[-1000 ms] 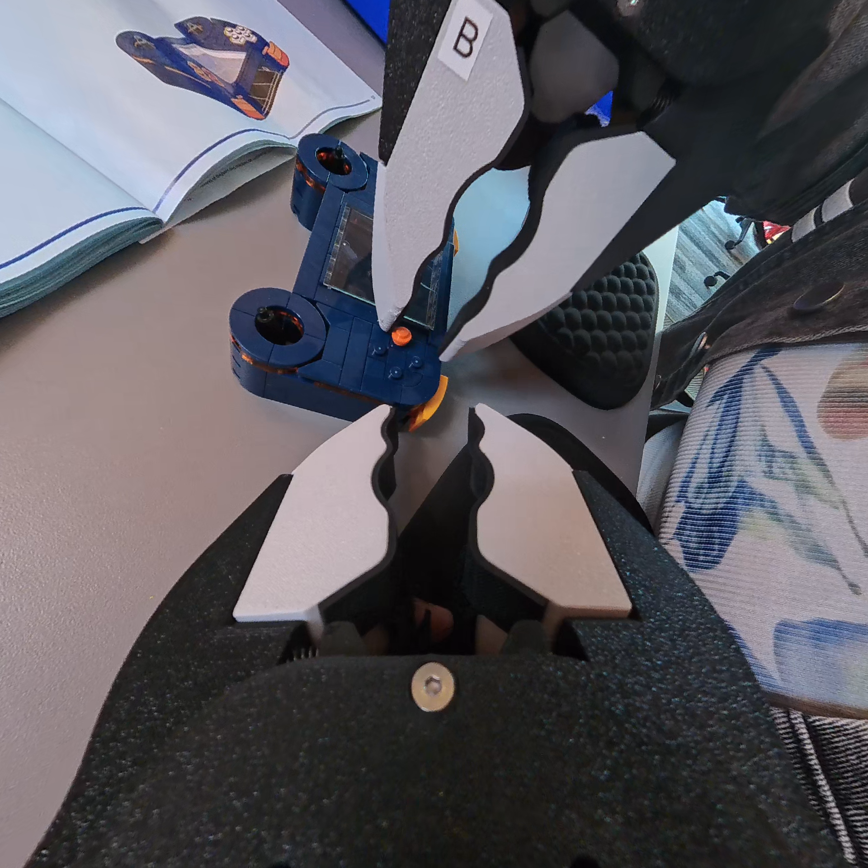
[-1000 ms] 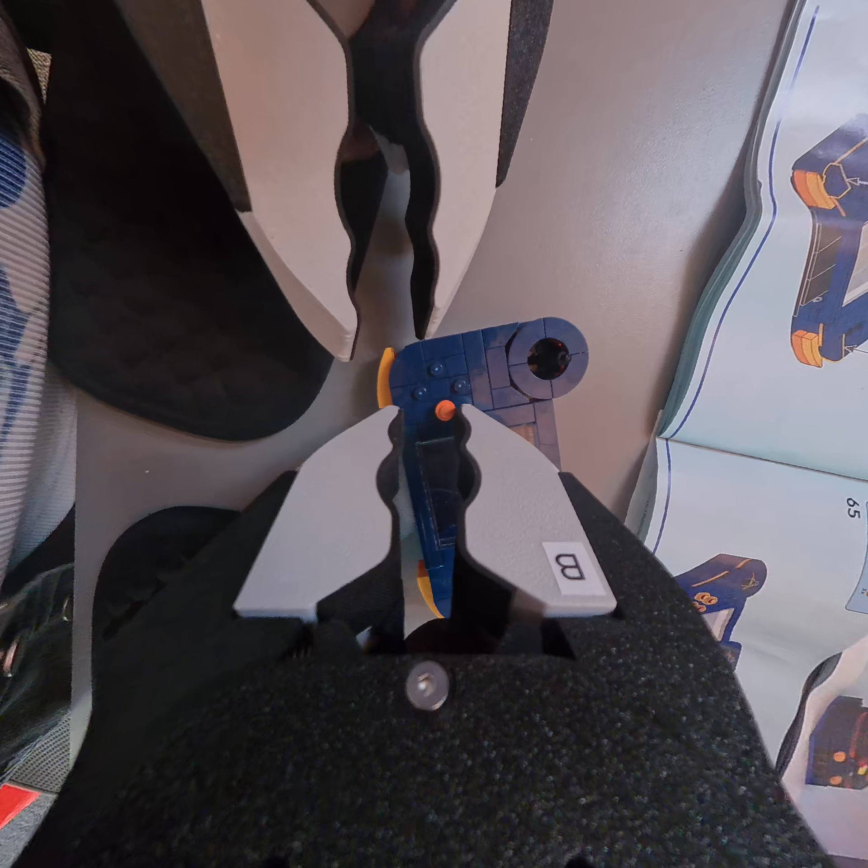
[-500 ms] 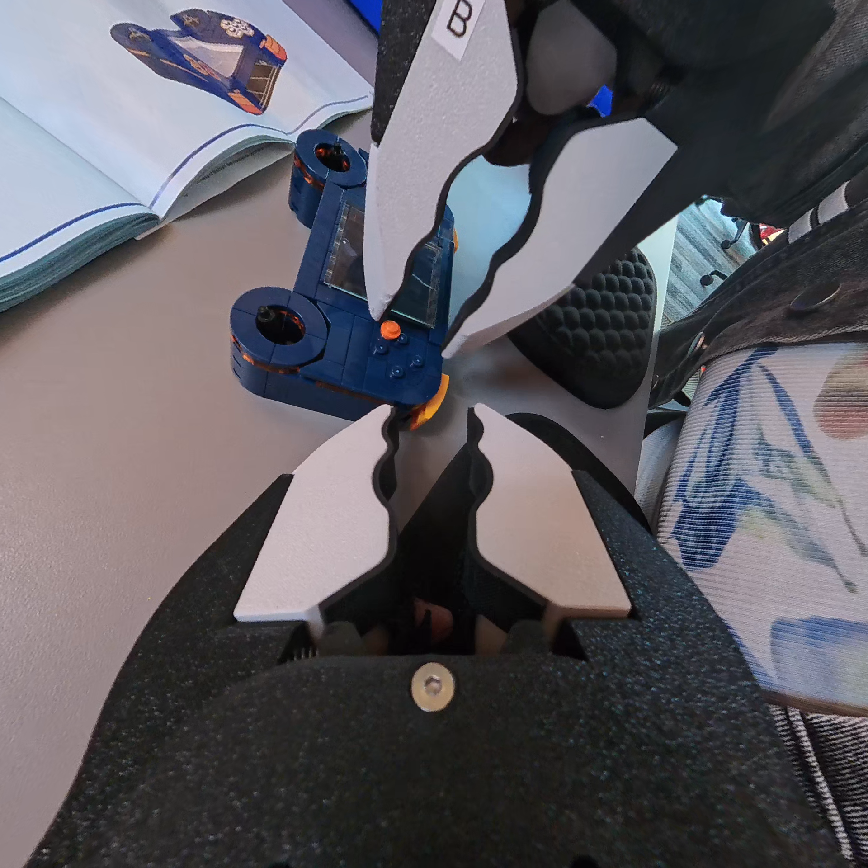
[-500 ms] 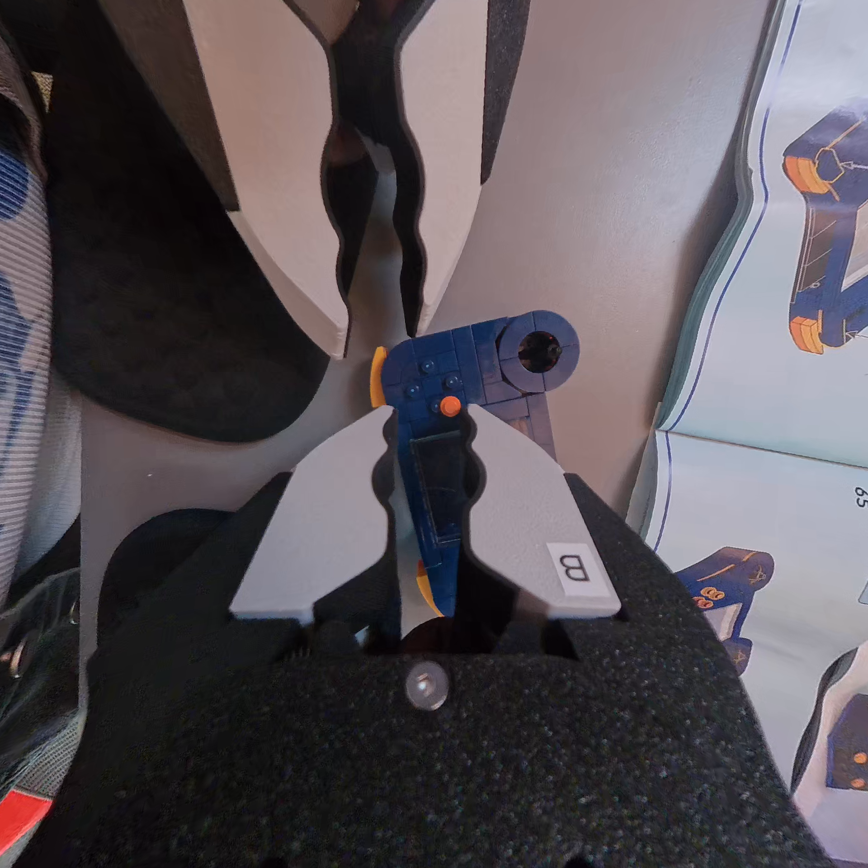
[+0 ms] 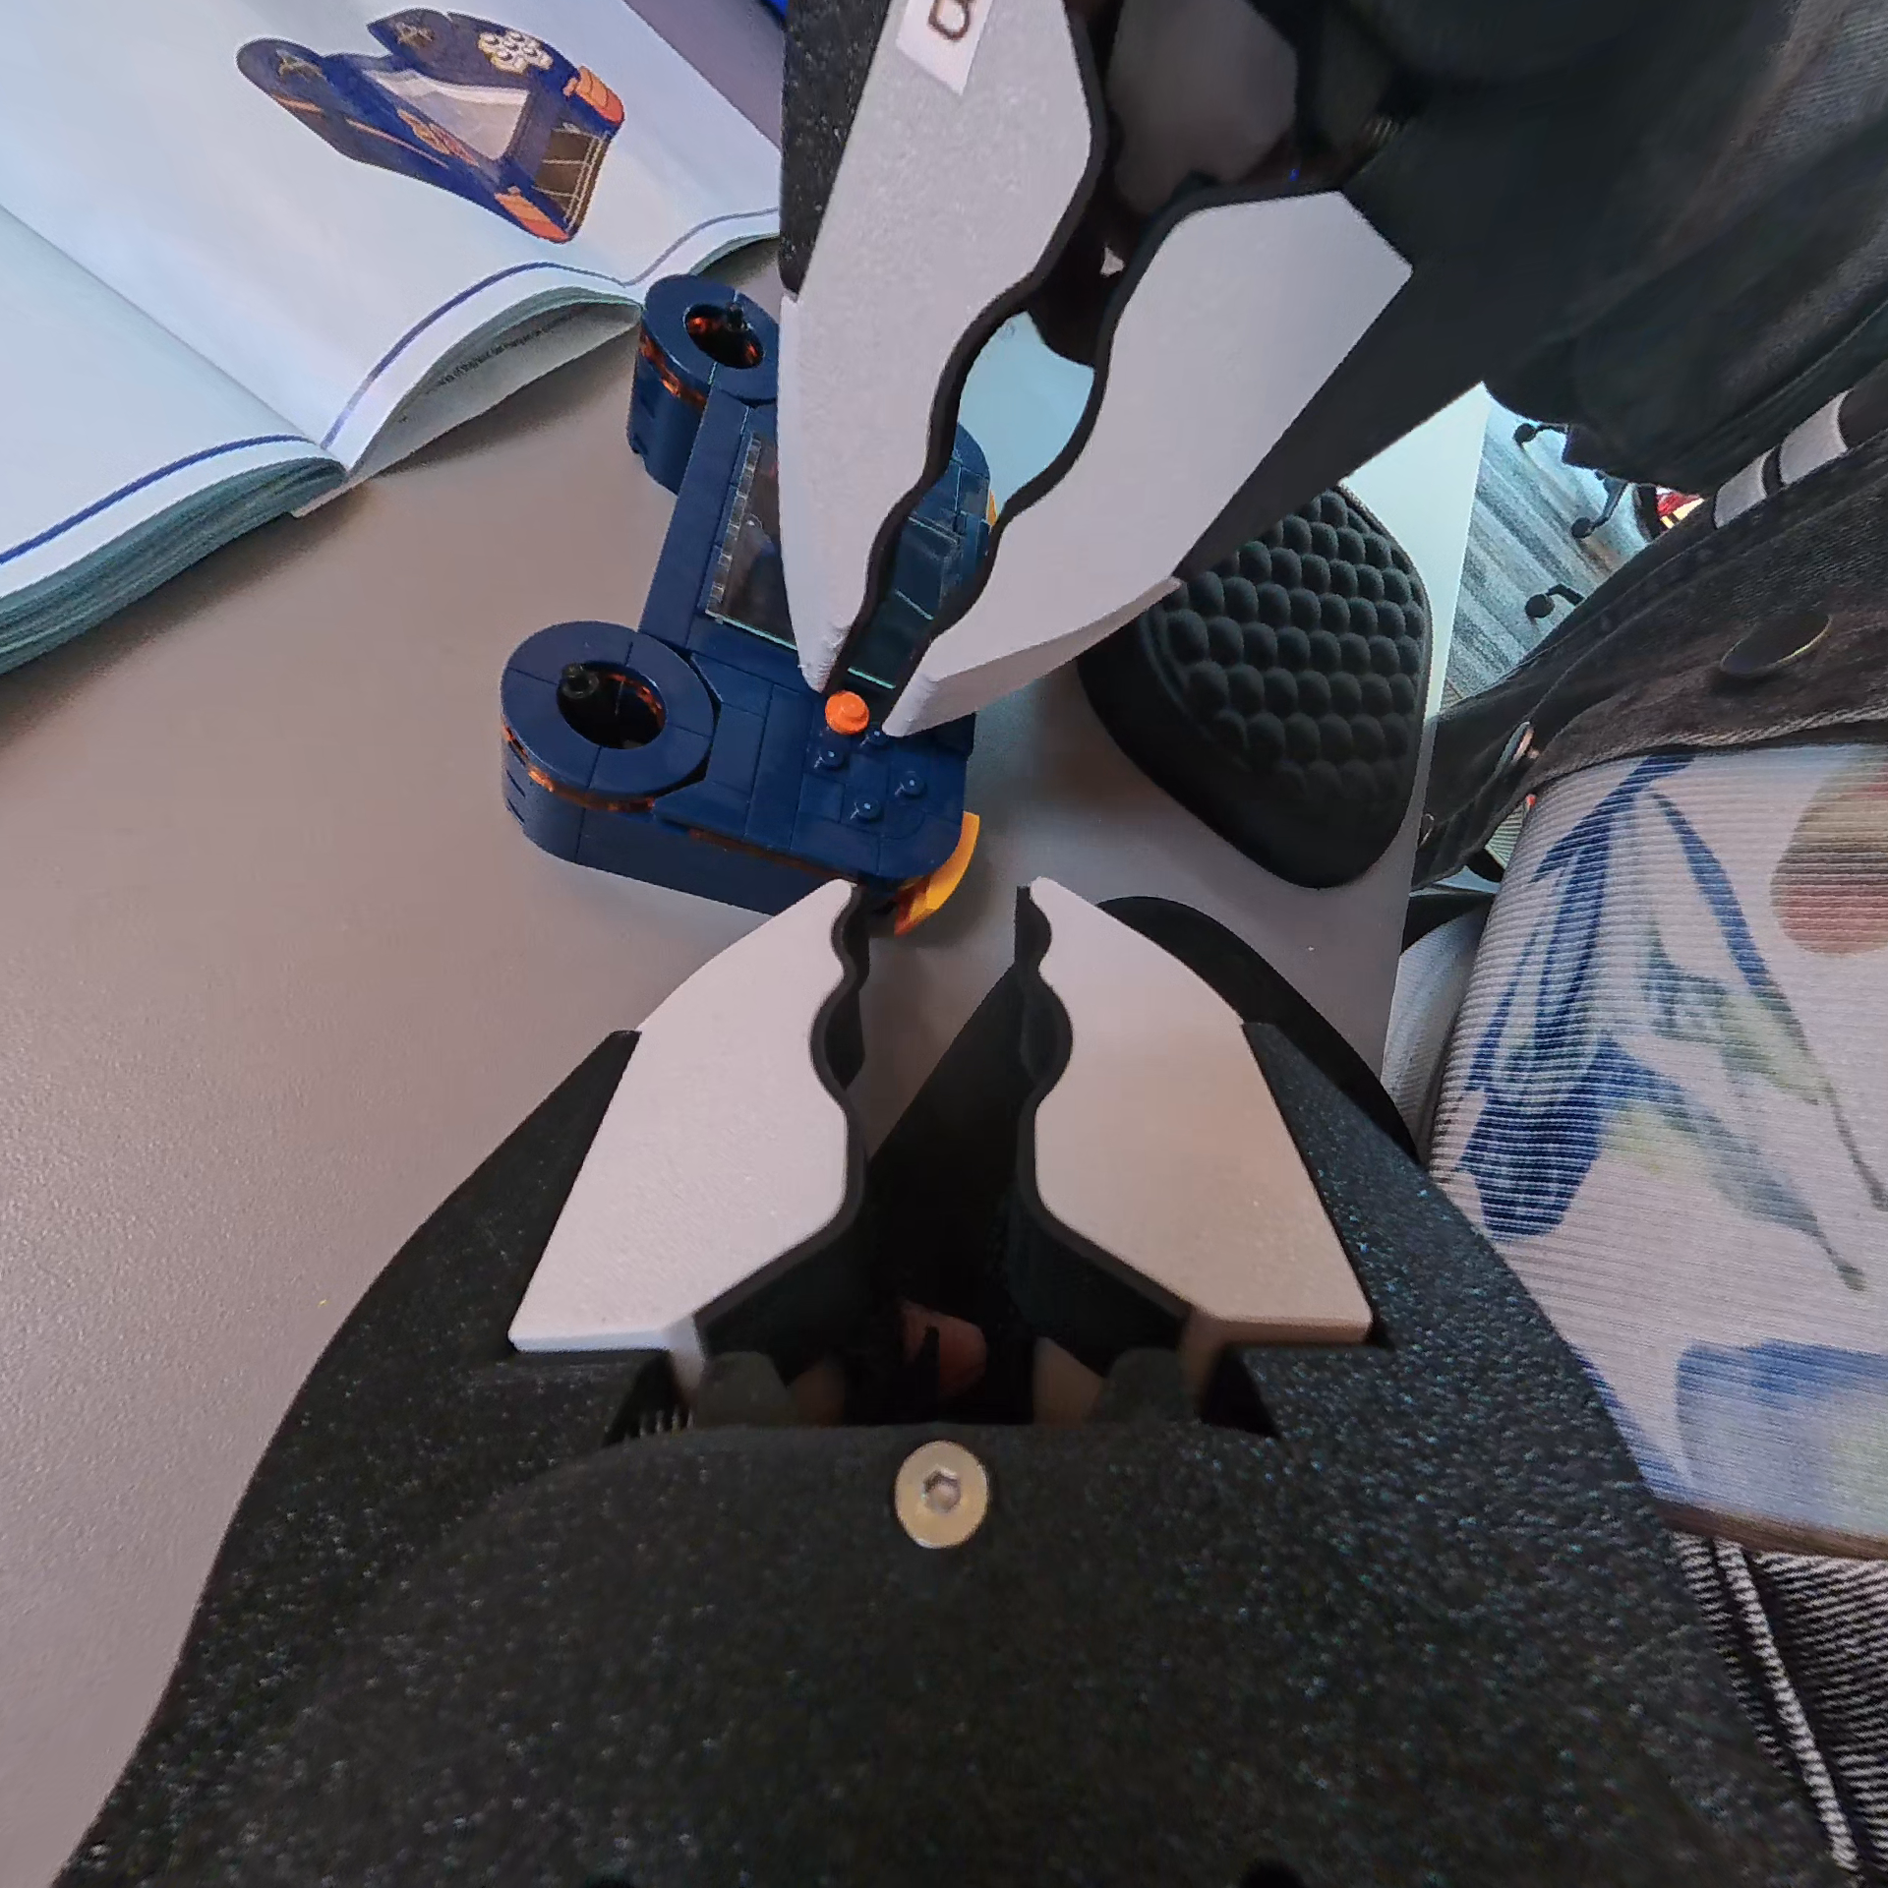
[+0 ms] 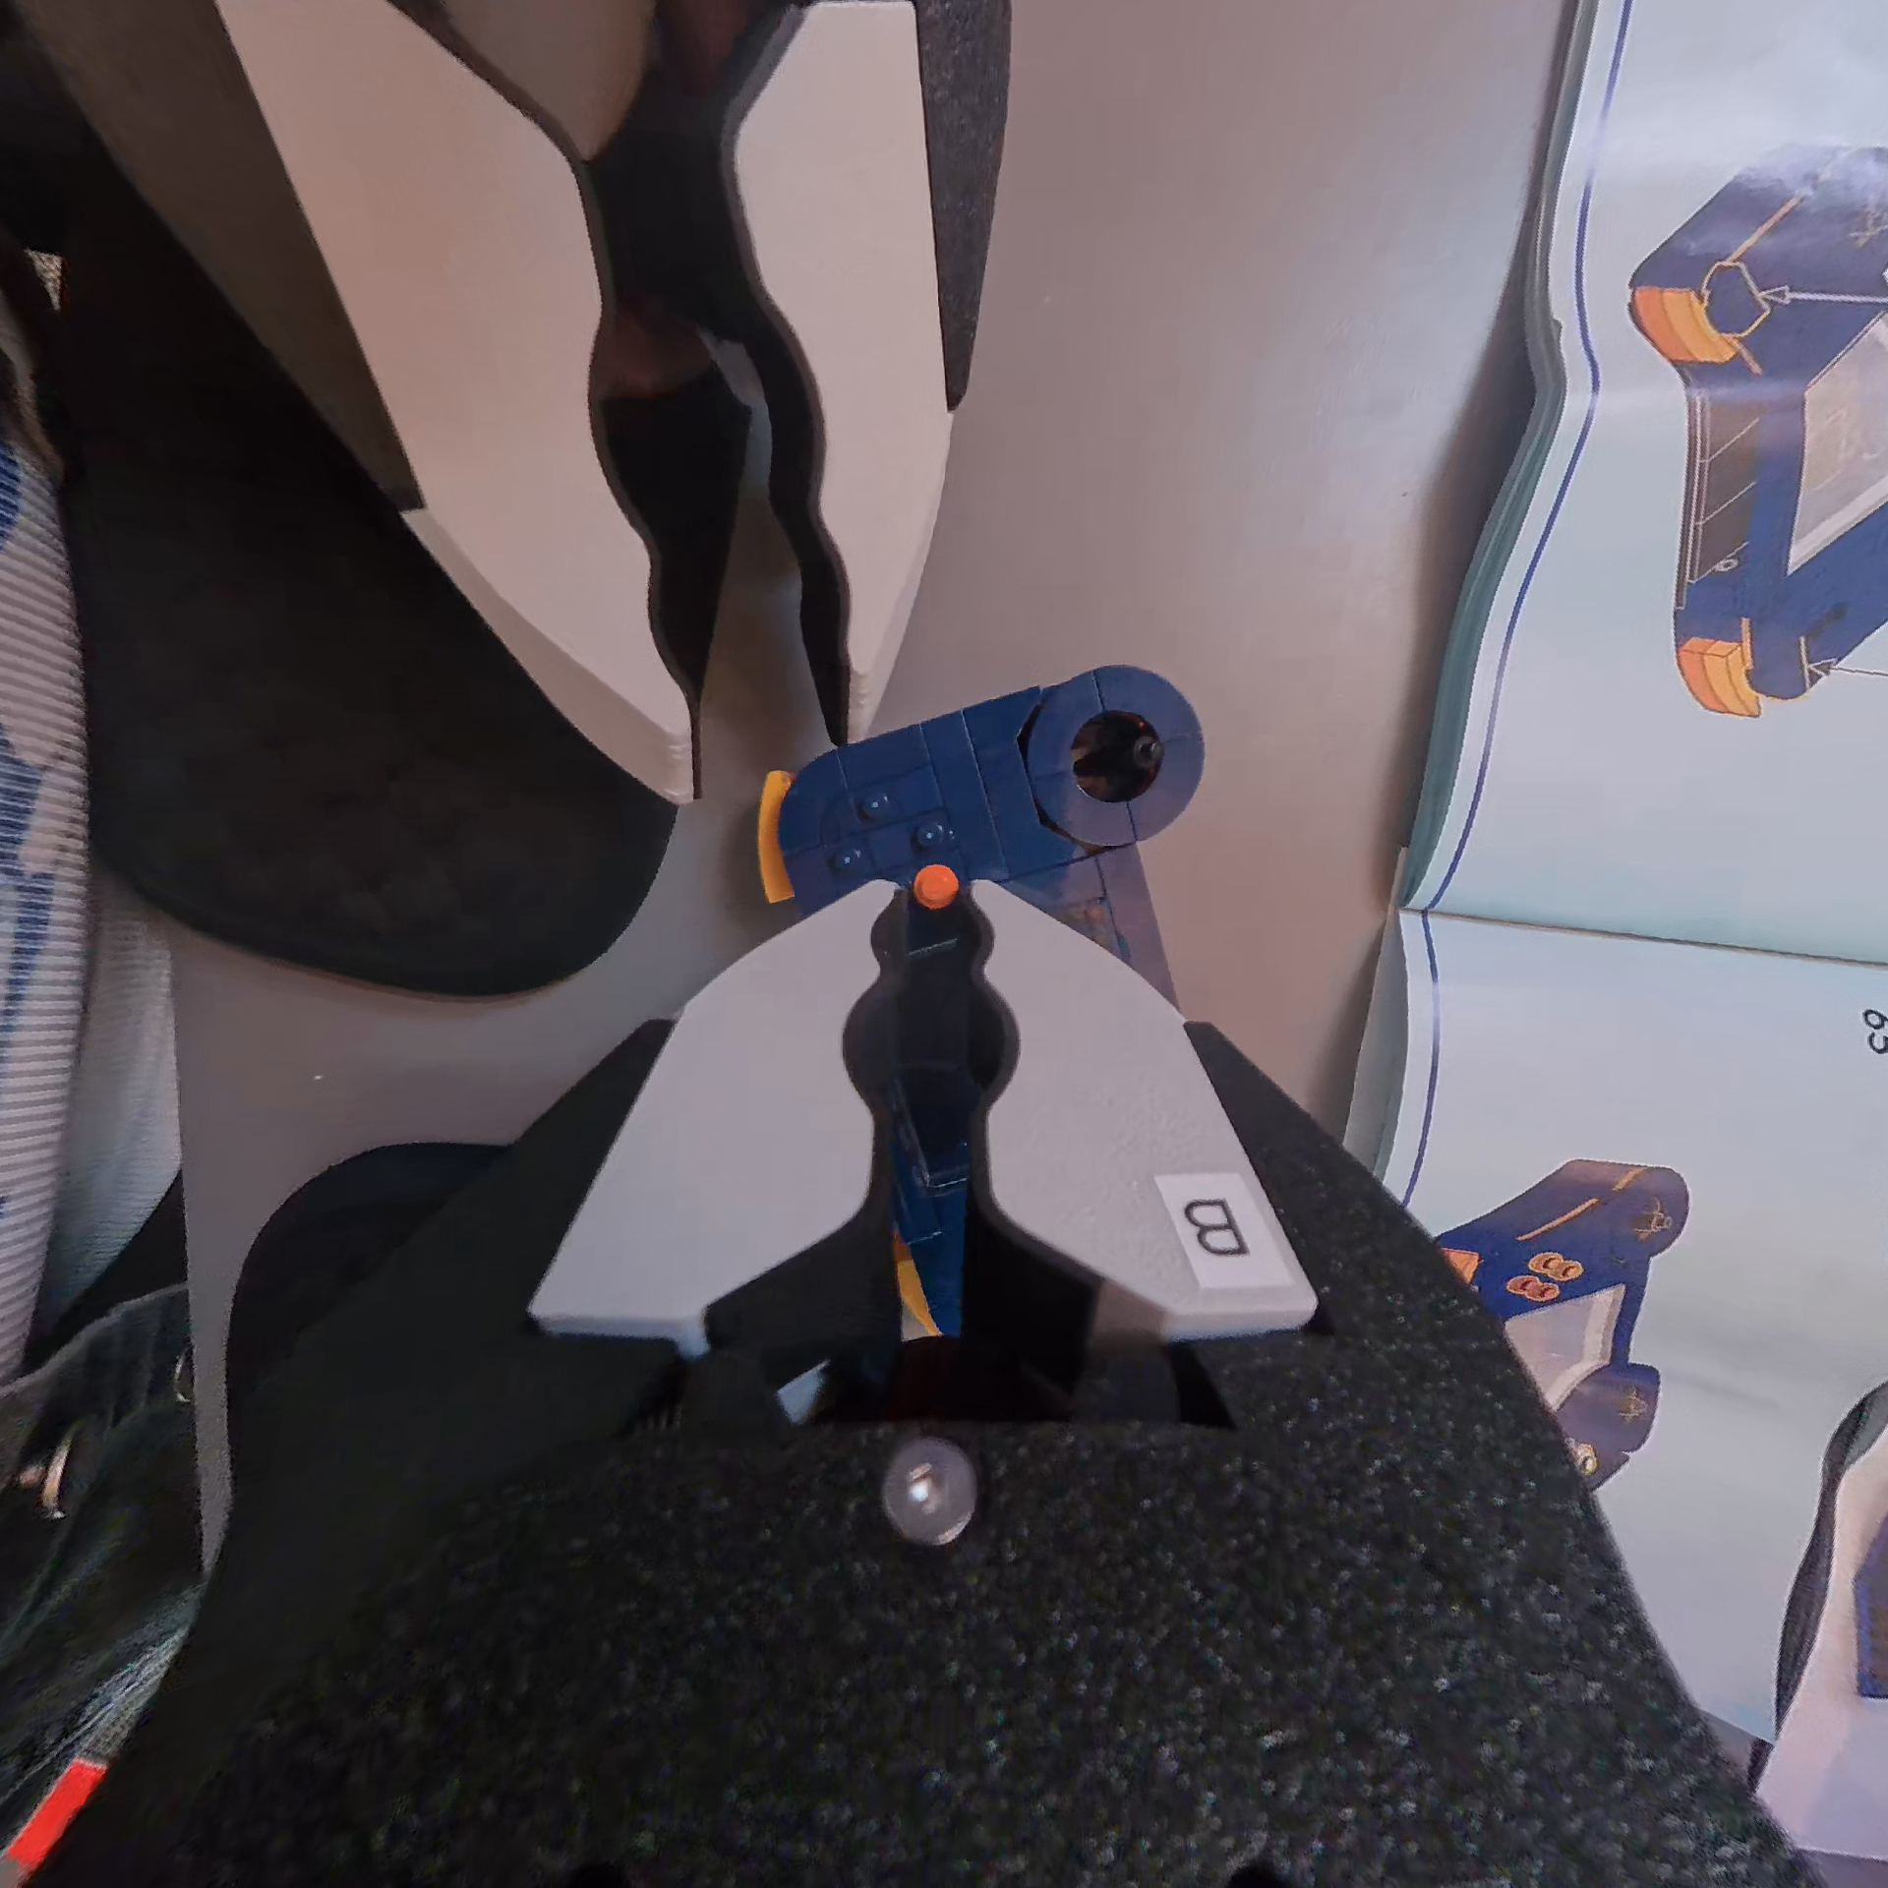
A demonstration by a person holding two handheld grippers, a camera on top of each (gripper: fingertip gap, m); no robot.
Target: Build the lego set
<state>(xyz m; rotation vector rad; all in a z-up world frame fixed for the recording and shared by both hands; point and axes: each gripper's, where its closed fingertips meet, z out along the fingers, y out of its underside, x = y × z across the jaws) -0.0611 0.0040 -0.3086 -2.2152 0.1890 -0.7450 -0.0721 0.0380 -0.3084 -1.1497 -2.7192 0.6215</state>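
Right gripper (image 6: 932, 899) nearly closed, tips pinching dark-blue lego model (image 5: 756, 736) by orange stud (image 5: 846, 712). Left gripper (image 5: 935, 899) slack, part-open, empty, fingertip touching model's edge.

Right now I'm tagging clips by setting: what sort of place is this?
Probably an office desk: a grey tabletop, a black mesh chair part at its edge, and carpet with rolling chair bases beyond. An open booklet lies beside the model.

Bright, even daylight; soft shadows on the bench (image 5: 255, 971). Strong wide-angle bowing at edges. Right wrist view dimmer, its near screw (image 6: 928, 1490) out of focus.
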